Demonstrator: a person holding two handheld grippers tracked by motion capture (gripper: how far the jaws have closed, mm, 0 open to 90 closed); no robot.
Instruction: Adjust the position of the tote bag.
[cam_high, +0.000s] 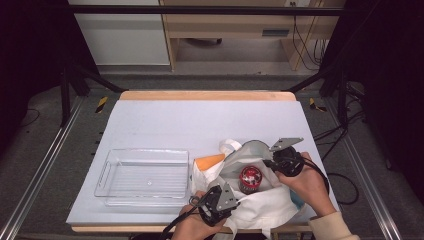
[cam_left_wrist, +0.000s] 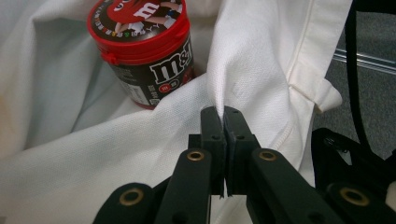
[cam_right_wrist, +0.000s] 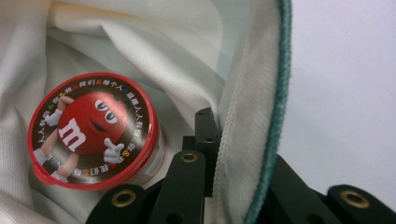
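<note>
At the near right of the desk (cam_high: 165, 120), both your tongs, left (cam_left_wrist: 223, 116) and right (cam_right_wrist: 219, 135), pinch the white bag's (cam_high: 260, 205) rim, mouth open, candy jar (cam_high: 249, 178) yet to lift out.

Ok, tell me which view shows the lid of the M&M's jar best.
The right gripper view: the lid faces the camera whole. The left gripper view cuts the lid off at the top edge; in the high view the lid is small.

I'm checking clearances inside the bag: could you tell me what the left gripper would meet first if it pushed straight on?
The left gripper, shut on the white bag, would likely press that cloth first; depth beyond is unclear.
</note>
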